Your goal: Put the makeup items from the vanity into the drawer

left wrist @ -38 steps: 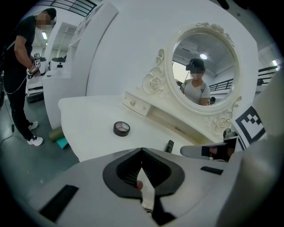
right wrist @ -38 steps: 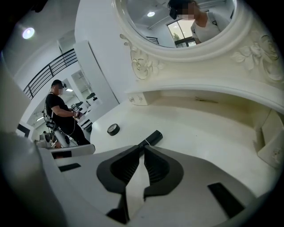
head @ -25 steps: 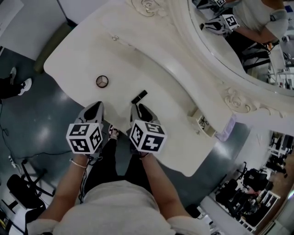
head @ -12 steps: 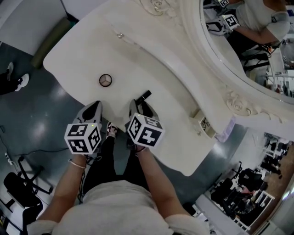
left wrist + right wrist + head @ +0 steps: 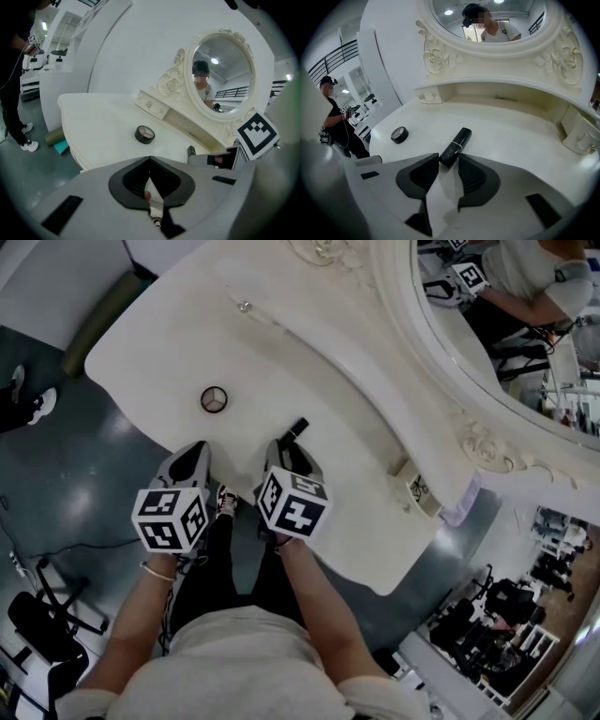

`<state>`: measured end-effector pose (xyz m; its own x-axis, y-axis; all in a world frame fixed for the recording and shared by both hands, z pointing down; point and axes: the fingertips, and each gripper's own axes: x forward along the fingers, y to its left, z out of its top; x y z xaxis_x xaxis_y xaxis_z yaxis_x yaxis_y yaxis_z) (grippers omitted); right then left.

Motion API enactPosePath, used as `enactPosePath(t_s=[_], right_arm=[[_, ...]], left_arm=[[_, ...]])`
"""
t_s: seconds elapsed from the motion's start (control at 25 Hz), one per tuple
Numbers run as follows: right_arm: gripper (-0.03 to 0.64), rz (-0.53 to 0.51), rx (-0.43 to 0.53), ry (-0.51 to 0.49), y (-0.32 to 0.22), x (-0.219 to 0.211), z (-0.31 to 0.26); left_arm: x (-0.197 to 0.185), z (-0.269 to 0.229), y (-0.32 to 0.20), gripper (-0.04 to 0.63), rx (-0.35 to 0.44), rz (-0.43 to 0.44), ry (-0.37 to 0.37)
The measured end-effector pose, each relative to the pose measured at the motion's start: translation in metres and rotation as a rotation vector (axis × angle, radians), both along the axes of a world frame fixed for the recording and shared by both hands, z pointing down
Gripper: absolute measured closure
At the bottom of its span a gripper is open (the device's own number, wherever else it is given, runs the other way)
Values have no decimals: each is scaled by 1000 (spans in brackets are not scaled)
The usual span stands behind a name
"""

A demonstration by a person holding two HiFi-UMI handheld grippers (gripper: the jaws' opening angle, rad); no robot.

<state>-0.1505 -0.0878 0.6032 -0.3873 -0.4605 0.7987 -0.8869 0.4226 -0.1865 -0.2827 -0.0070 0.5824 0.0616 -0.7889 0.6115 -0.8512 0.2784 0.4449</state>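
On vanity top [image 5: 309, 362], 12 o'clock of right gripper [image 5: 448, 161] | black lipstick tube [image 5: 456, 146], long axis toward 1 o'clock, near end between jaws | jaws apart, just narrowing, pads not gripping | left gripper [image 5: 150, 159] clenched empty, farther off

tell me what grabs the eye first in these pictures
The ornate white vanity with its carved oval mirror dominates every view. On its top lies a black lipstick tube, its near end between the open jaws of the right claw, which have just been closing. A round black compact sits apart from the tube, further left on the top.
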Motion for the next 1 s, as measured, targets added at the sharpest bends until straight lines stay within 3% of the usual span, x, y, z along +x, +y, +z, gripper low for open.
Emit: enactPosePath(t_s=[1.0], right_arm=[[512, -6, 1, -12, 9, 44, -5]], left_arm=[[54, 0, -12, 594, -2, 111, 4]])
